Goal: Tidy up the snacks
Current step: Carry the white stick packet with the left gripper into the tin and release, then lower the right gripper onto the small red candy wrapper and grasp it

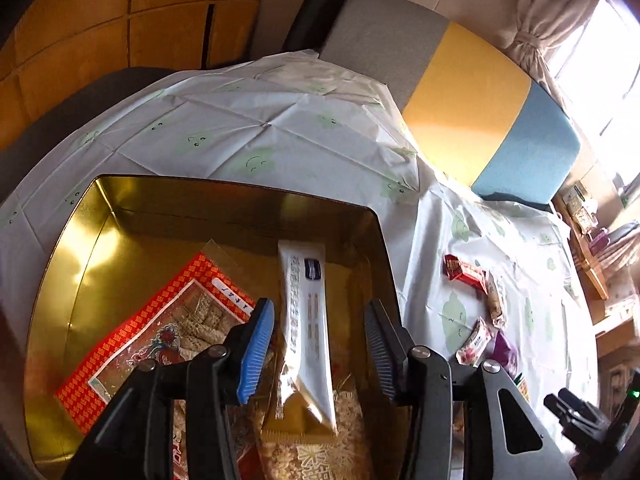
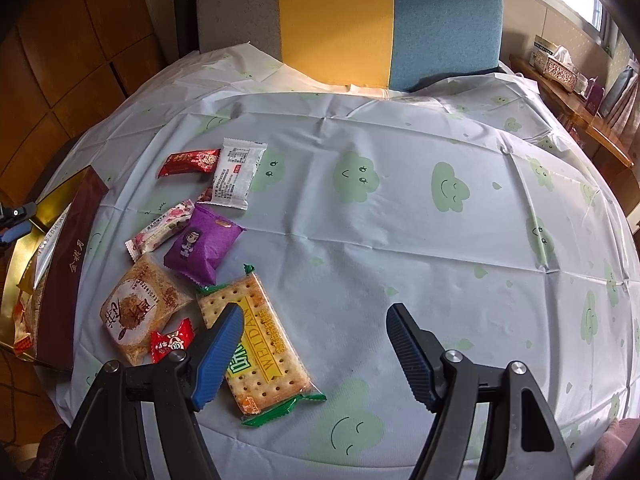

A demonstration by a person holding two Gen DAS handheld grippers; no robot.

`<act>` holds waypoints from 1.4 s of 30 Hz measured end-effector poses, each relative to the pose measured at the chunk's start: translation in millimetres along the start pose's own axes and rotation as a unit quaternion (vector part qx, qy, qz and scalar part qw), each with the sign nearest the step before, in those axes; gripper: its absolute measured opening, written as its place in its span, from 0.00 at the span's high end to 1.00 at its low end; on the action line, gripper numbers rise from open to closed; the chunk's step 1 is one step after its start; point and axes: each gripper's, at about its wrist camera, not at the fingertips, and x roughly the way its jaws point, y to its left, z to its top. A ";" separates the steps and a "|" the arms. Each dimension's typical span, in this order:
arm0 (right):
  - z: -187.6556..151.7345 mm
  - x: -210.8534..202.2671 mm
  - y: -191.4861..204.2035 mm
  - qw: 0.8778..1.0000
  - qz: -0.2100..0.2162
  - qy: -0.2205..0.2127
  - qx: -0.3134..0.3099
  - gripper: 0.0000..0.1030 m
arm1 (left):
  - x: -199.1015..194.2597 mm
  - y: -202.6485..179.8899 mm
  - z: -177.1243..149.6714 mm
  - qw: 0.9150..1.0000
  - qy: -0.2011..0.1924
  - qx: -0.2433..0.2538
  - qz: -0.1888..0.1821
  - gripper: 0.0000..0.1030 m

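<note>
Left gripper [image 1: 318,346]: fingers parted; white sachet [image 1: 306,320] lies loose between, untouched, inside gold tin [image 1: 76,240]
Right gripper [image 2: 314,354]: fingers wide, empty; cracker pack [image 2: 256,340] just left, long axis diagonal; right hand nearer

We see a tin [image 1: 80,248] of gold metal, mirror-glossy inside. In it lies a white sachet [image 1: 306,320] of smooth, shiny plastic film beside a red checked packet [image 1: 160,320], also glossy. The worktop beside the tin wears a thin plastic cloth [image 2: 400,220], smooth, faintly sheened, creased in folds. Near the tin's outer wall, the cracker pack [image 2: 256,352] is clear glossy film, the purple pouch [image 2: 204,244] matt. Our fingers [image 2: 218,344] carry ribbed blue rubbery pads on matt black plastic.
</note>
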 end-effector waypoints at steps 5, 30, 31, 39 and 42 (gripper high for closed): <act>1.0 5.4 0.2 1.000 0.013 0.004 0.015 0.28 | -9.2 -12.6 -33.7 0.998 -0.009 0.060 0.019 0.54; -5.9 17.5 31.7 0.996 0.042 0.062 -0.044 0.28 | -49.3 -18.1 -104.3 0.988 -0.047 0.149 -0.002 0.53; -5.7 17.9 33.5 0.996 0.037 0.064 -0.048 0.28 | -50.1 -17.3 -105.1 0.988 -0.049 0.149 0.000 0.53; 20.8 24.0 46.3 0.998 0.028 0.041 -0.024 0.29 | -52.2 -15.5 -108.1 0.987 -0.052 0.149 0.007 0.53; 33.4 30.9 56.5 0.998 0.039 0.044 -0.017 0.38 | -56.5 -16.2 -110.3 0.986 -0.057 0.155 0.005 0.53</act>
